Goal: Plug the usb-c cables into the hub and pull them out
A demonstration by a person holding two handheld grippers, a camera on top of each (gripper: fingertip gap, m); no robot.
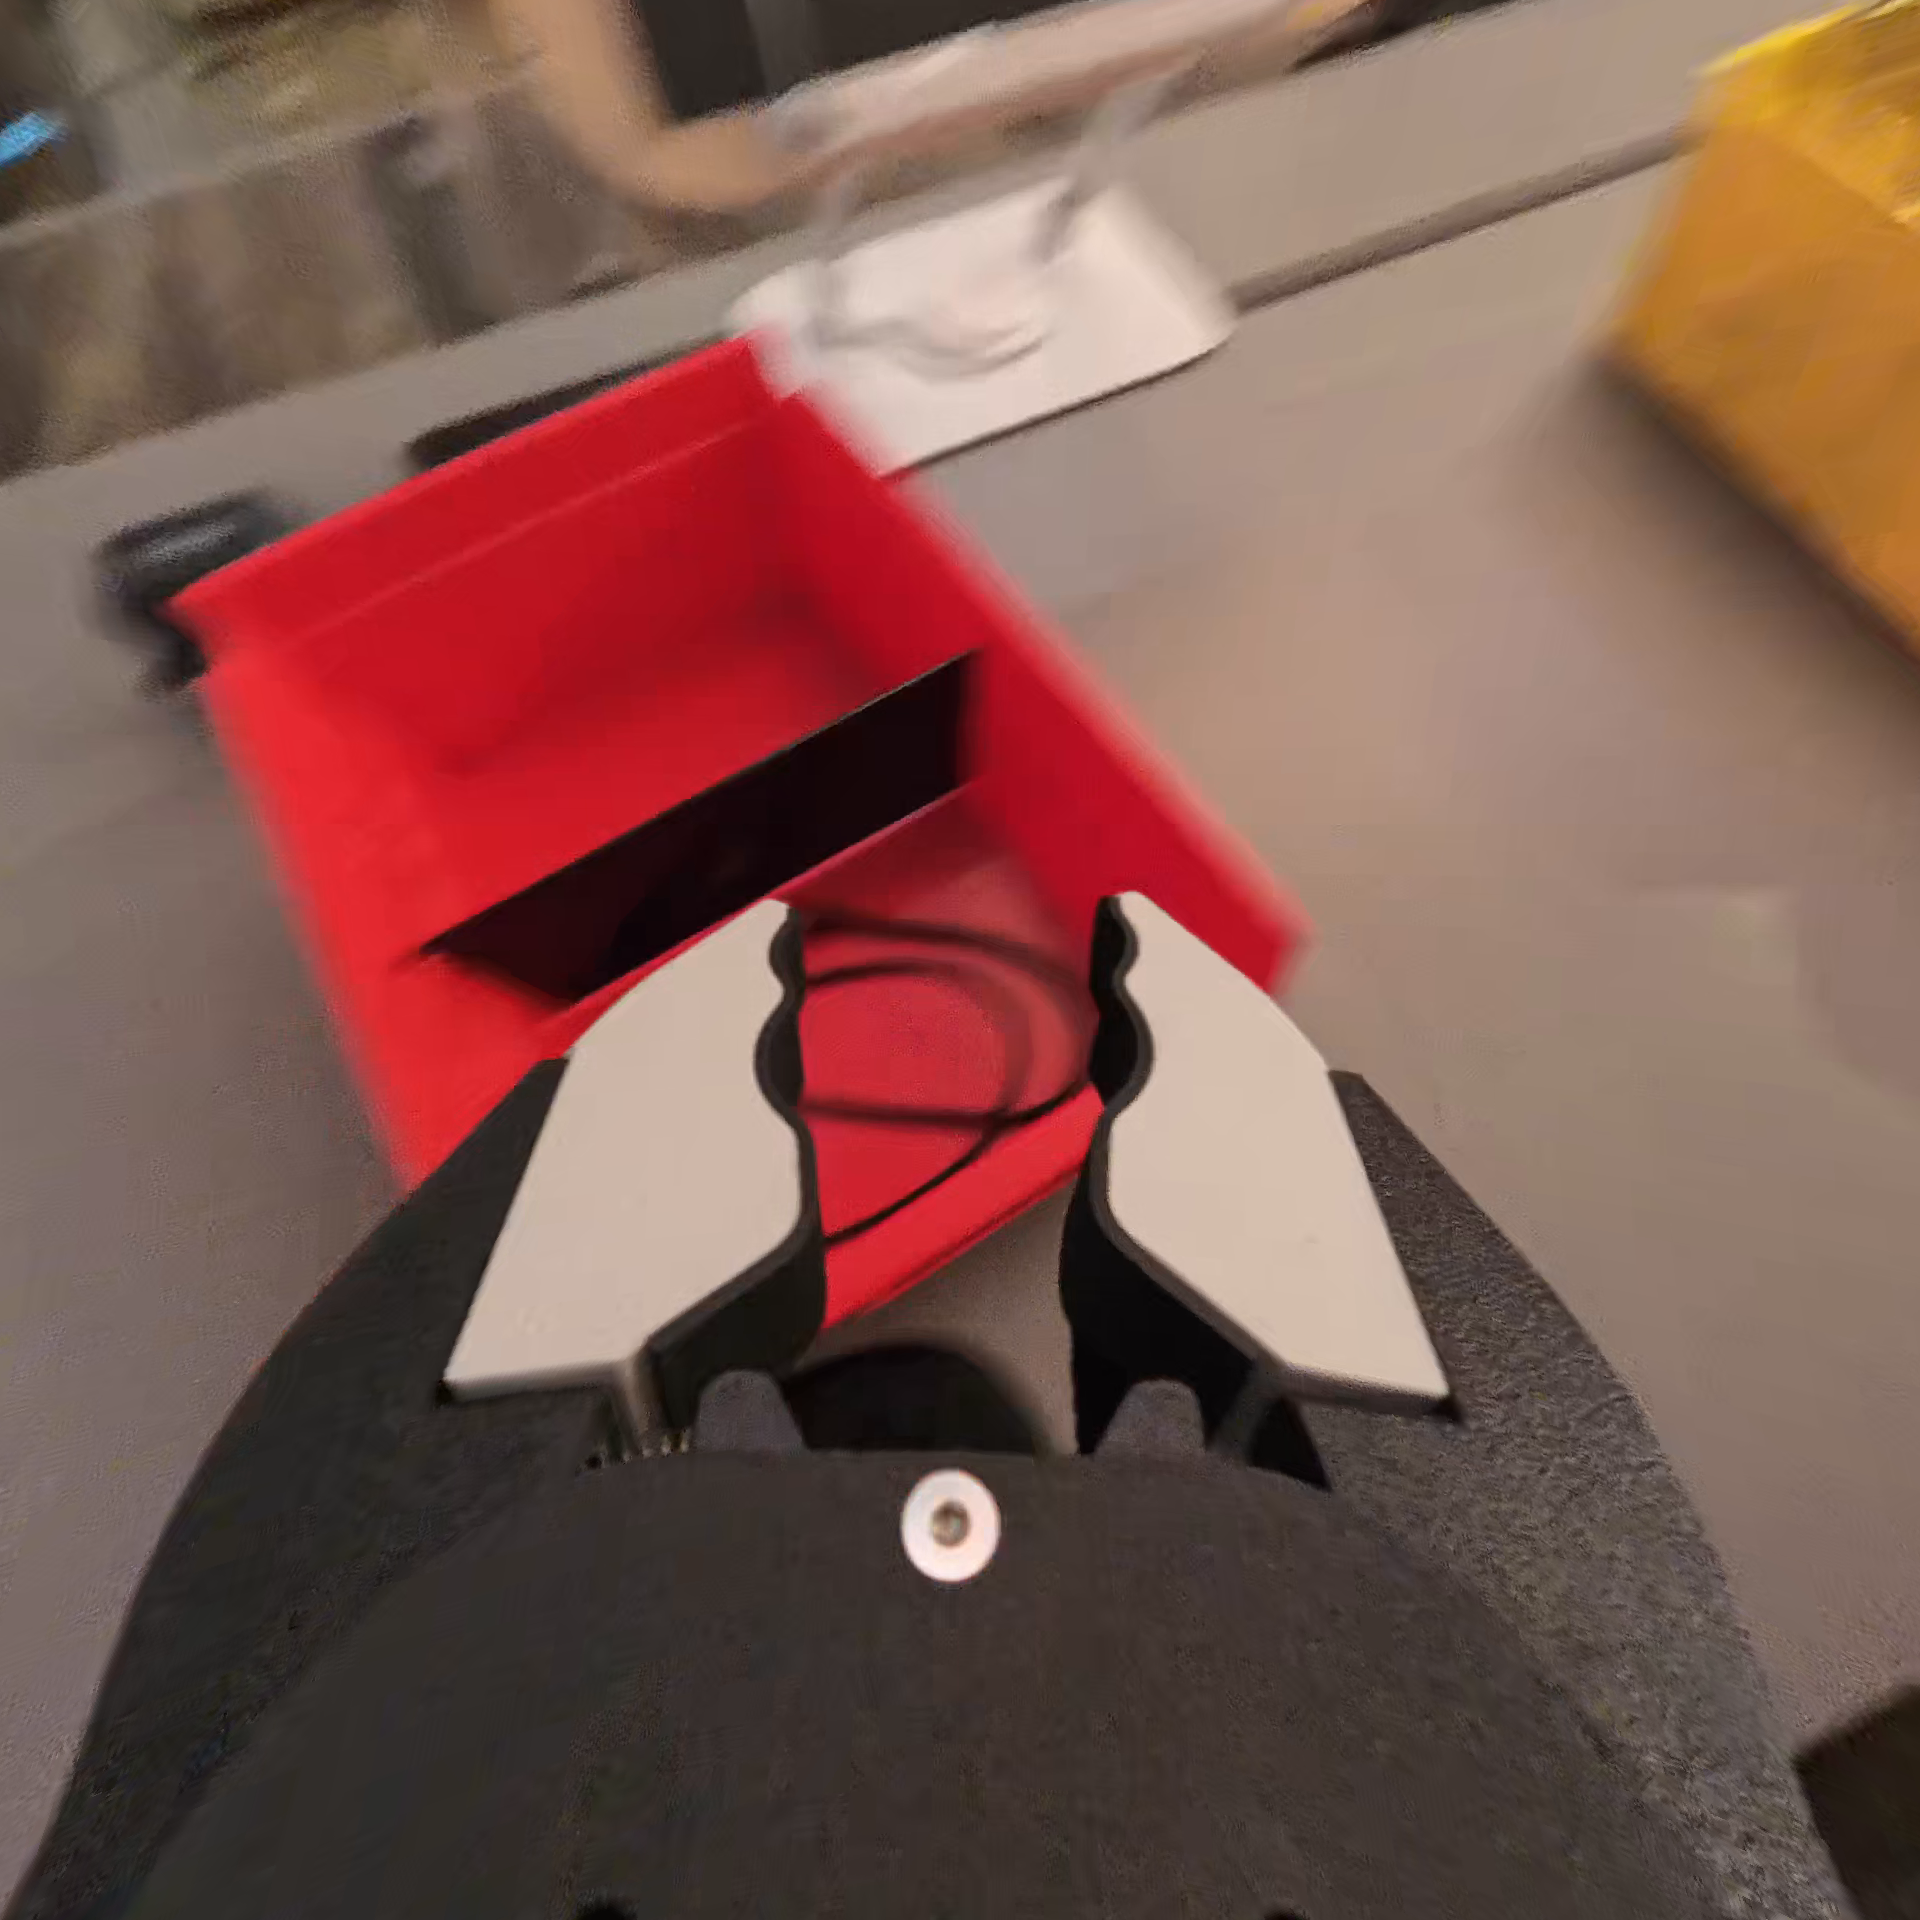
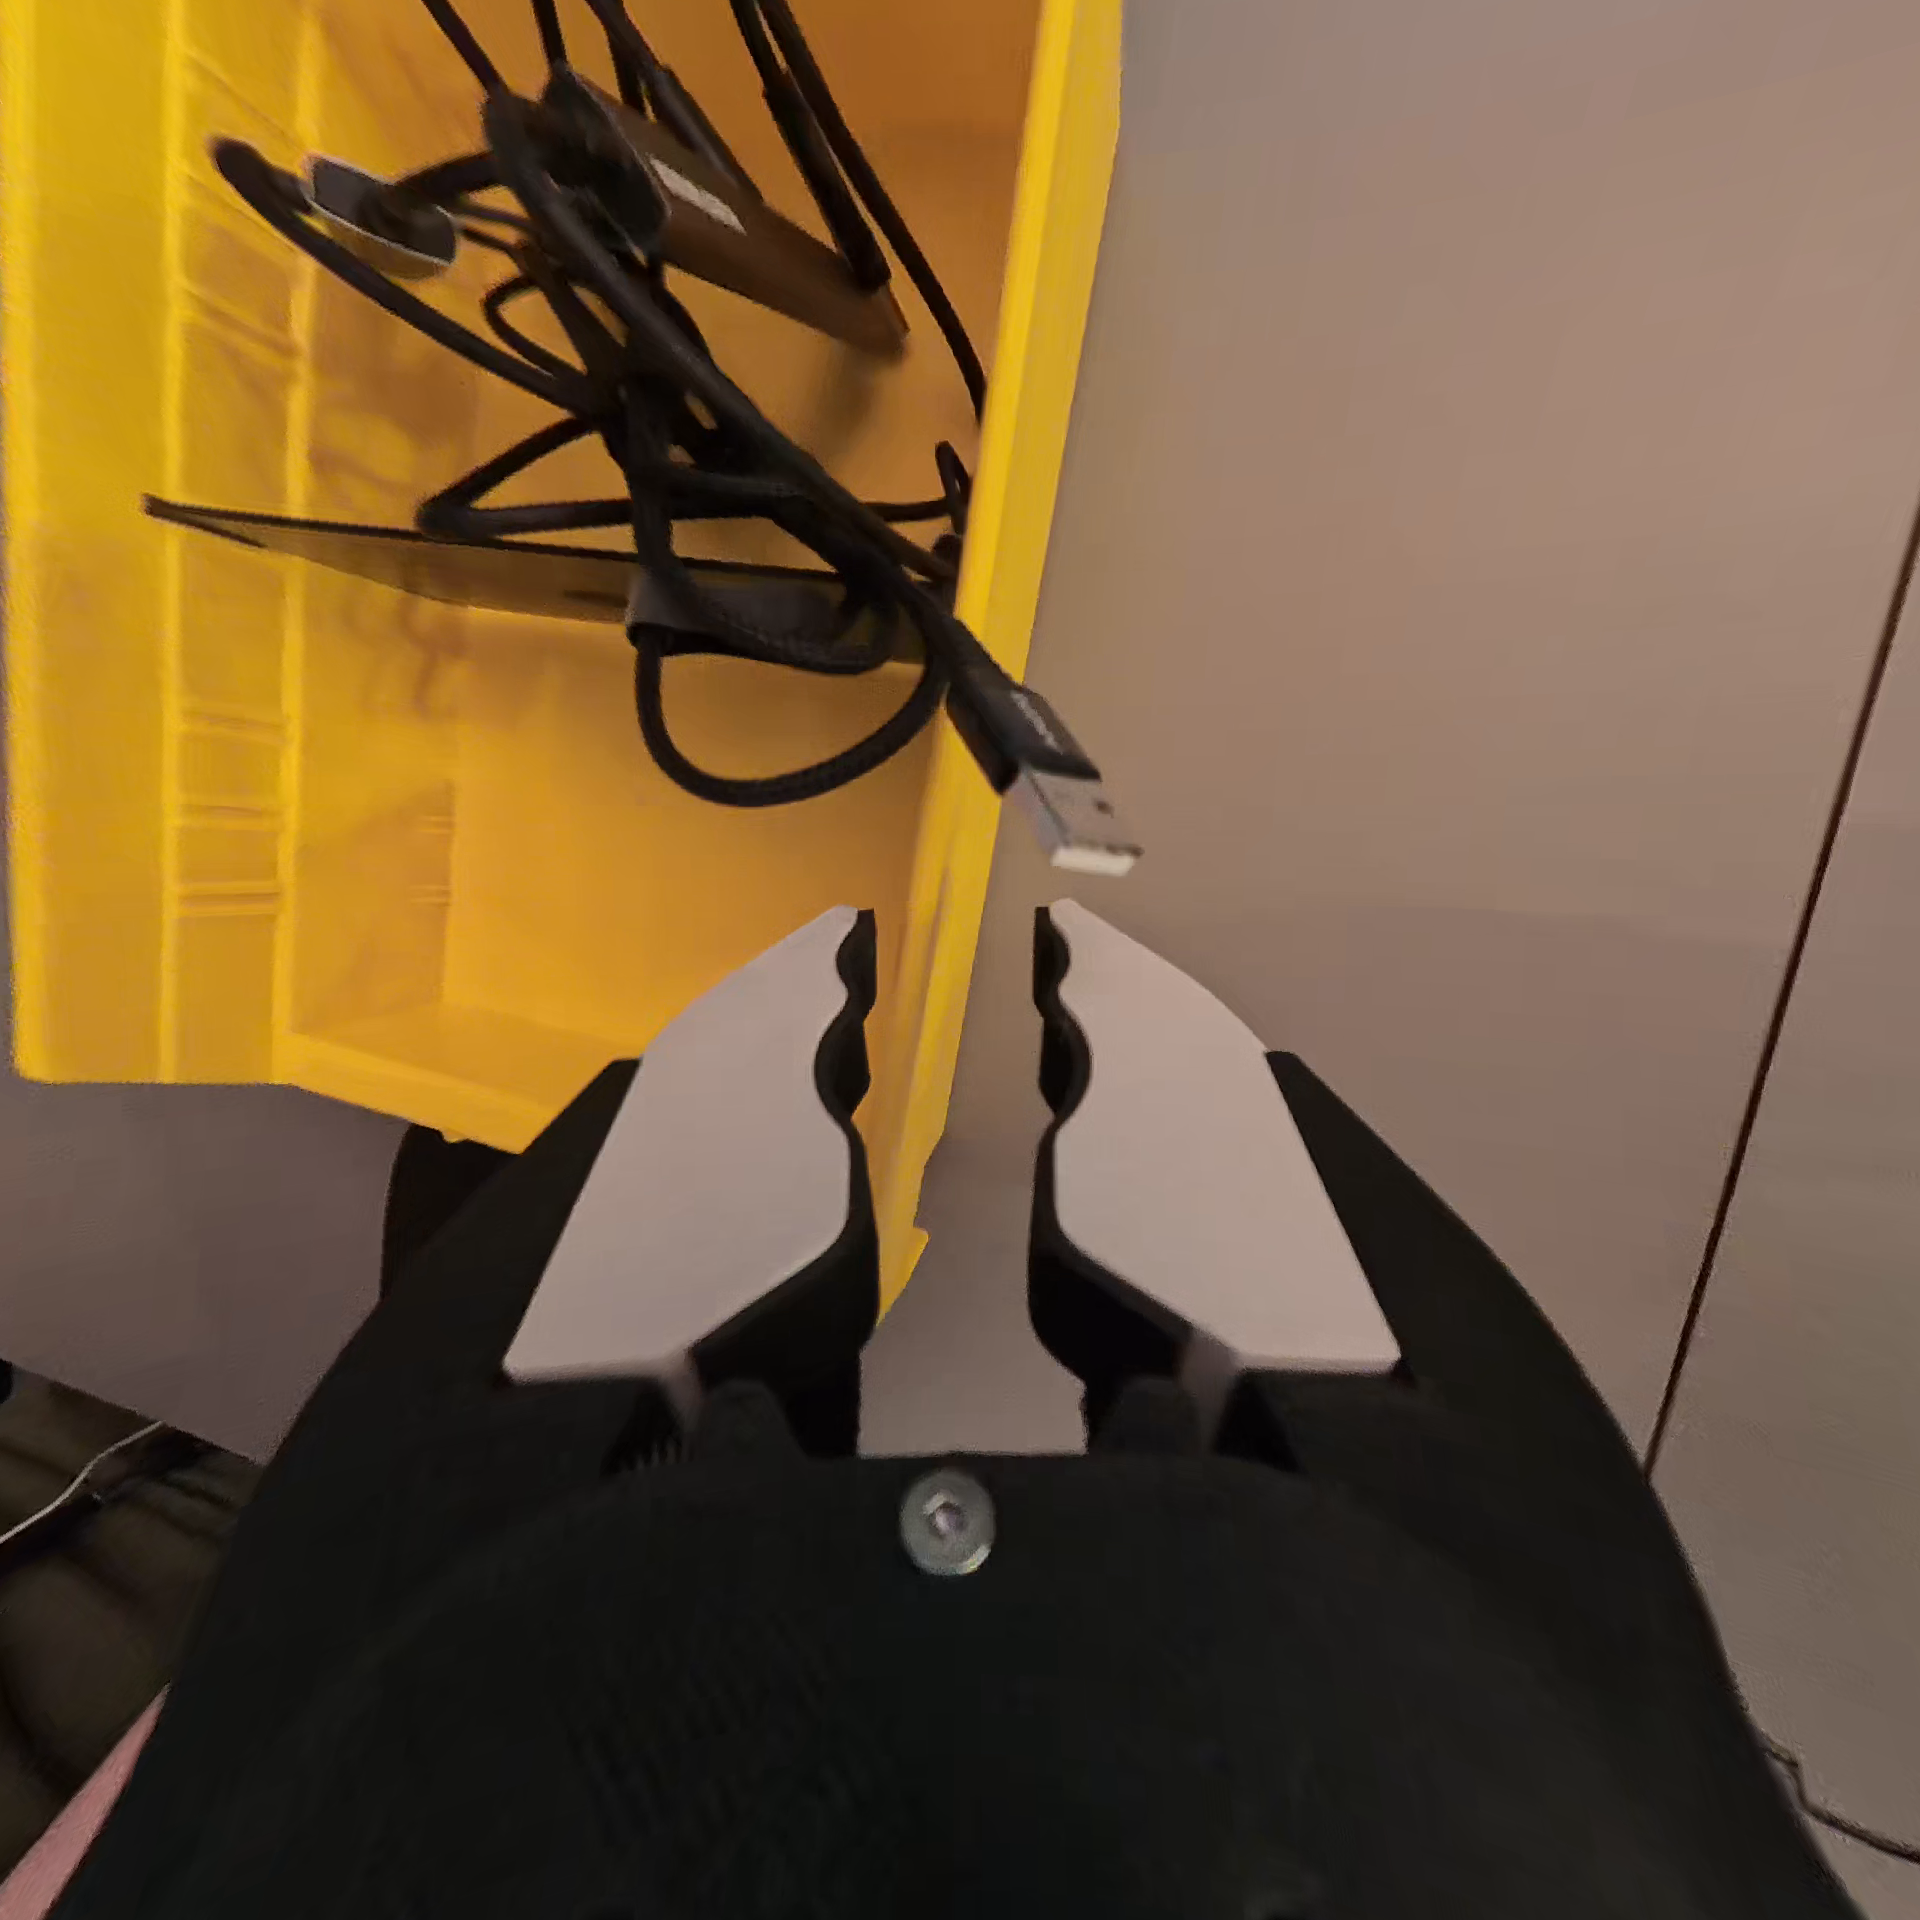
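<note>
**Both grippers open and empty over the bins**

In the left wrist view, the left gripper (image 1: 945, 935) hangs above a red bin (image 1: 1091, 727) that fills the middle of the frame, its fingers spread wide with nothing between them. Seen through the gap, a thin black cable (image 1: 935, 977) lies coiled on the red floor of the bin, and a flat black divider (image 1: 727, 821) crosses the bin just beyond the fingertips (the whole view is smeared by blur). A yellow bin (image 1: 1787, 312) sits at the upper right on the grey table (image 1: 1455, 831).

In the right wrist view, the right gripper (image 2: 956, 925) is parted too, holding nothing; the right wall of the yellow bin (image 2: 1039, 416) runs down into the gap between its fingers. A tangle of black cables (image 2: 665, 436) fills the upper left of the frame inside the bin. One plug (image 2: 1060, 790), black-sleeved with a metal end, pokes out over the wall just above the right fingertip, apart from it.
</note>
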